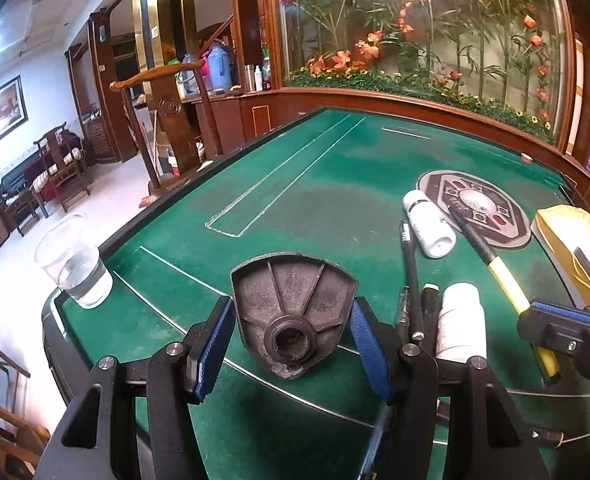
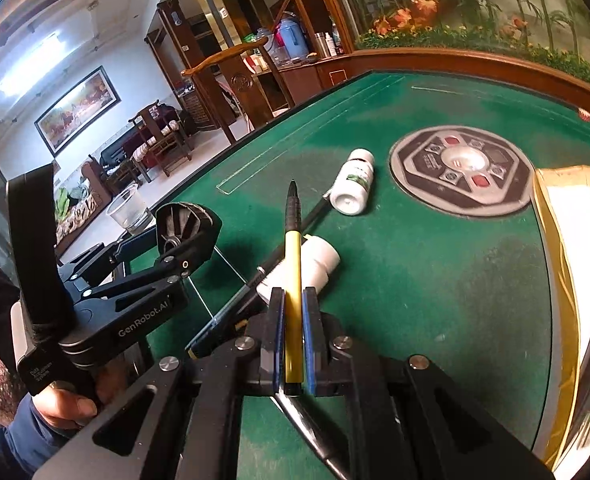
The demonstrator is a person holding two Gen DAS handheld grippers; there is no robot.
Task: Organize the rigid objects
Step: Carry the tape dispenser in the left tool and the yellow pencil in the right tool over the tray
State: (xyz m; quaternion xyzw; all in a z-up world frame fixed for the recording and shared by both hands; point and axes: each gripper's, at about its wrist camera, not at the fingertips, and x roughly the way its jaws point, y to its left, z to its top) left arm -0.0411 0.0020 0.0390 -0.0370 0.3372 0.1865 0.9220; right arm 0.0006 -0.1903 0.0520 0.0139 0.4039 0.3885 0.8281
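Observation:
My left gripper is shut on a grey ribbed metal knob, held just above the green table; the same knob shows at the left of the right wrist view. My right gripper is shut on a yellow and black pen that points away from me. In the left wrist view that pen slants toward the right gripper's blue pads. Two white bottles lie on the felt, with black pens between them. The far bottle and the near one lie ahead of the right gripper.
A clear plastic cup with water stands at the table's left corner. A round grey control plate is set in the felt. A yellow and white box sits at the right. A hand holds the left gripper's handle. Wooden chairs stand beyond the table's edge.

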